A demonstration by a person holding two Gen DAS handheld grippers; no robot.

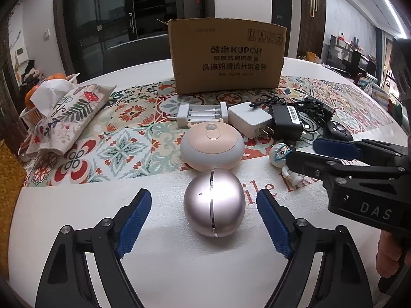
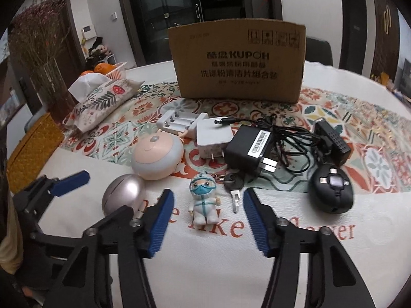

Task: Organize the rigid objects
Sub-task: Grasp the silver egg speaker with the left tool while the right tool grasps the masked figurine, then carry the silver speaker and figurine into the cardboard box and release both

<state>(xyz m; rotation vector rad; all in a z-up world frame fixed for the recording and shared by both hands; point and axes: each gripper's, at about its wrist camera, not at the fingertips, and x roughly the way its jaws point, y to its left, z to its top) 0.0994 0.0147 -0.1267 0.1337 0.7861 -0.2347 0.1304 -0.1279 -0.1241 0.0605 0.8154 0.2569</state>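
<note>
With both grippers angled down over the table (image 1: 77, 218), each faces its own target. Directly ahead of the left gripper (image 1: 204, 220) sits the silver ball (image 1: 214, 202), centred between the blue pads, which stand apart and clear of its sides. Its chrome seam runs straight away from the camera, so the pads would close across the seam on the two rounded halves.

Ahead of the right gripper (image 2: 208, 220) lies the figurine (image 2: 204, 200), on its back with its head pointing away and feet toward the camera; its long axis runs along the line of the fingers. Those jaws also stand apart, not touching it, with the key (image 2: 234, 195) just beside the figurine, inside the right-hand finger's path.

Behind both, past the pink gadget (image 1: 212, 148), the chargers and the black mouse (image 2: 331, 192), stands the cardboard box (image 1: 227, 56), the likely destination. Each hand is nearer its own object: ball left, figurine right. The key, seemingly ringed to the figurine, may drag along.
</note>
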